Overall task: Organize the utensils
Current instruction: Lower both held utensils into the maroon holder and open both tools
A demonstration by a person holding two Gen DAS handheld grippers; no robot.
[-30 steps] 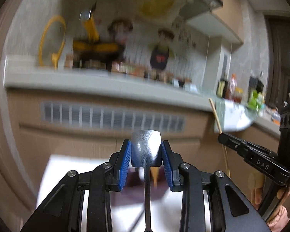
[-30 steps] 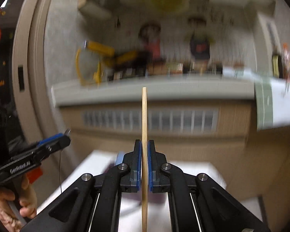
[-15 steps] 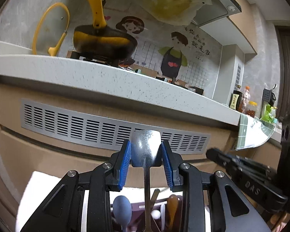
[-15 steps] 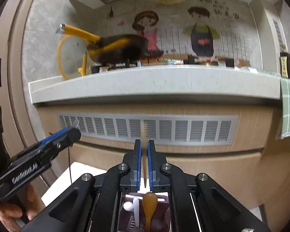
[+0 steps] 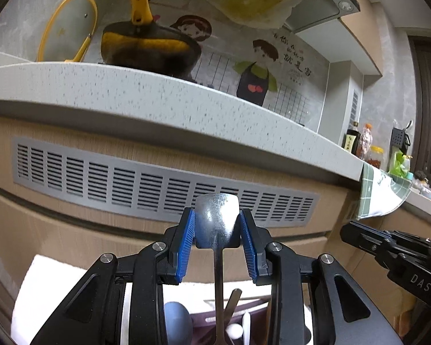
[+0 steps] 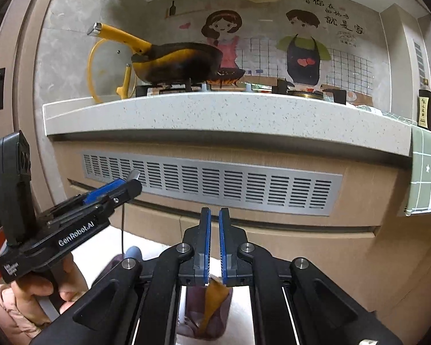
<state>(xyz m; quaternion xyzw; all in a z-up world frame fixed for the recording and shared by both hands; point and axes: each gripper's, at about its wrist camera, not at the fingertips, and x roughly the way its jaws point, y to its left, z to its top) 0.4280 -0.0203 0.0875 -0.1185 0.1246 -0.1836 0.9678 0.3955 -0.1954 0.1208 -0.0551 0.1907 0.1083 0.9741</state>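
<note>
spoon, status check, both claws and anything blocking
Left claw shut on spoon, above holder. Right claw empty, nearly closed. Nothing blocking.

Pan [image 6: 181, 63] on counter [image 6: 221, 112], vent [image 6: 212, 185] below.

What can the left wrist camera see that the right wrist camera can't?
Only the left wrist view shows the metal spoon face-on, pinched in the left gripper, plus a blue-grey utensil below.

Only the right wrist view shows the right gripper nearly closed with nothing between its pads, and a wooden spoon in a dark holder.

Both show the yellow pan on the countertop and the vent grille.
</note>
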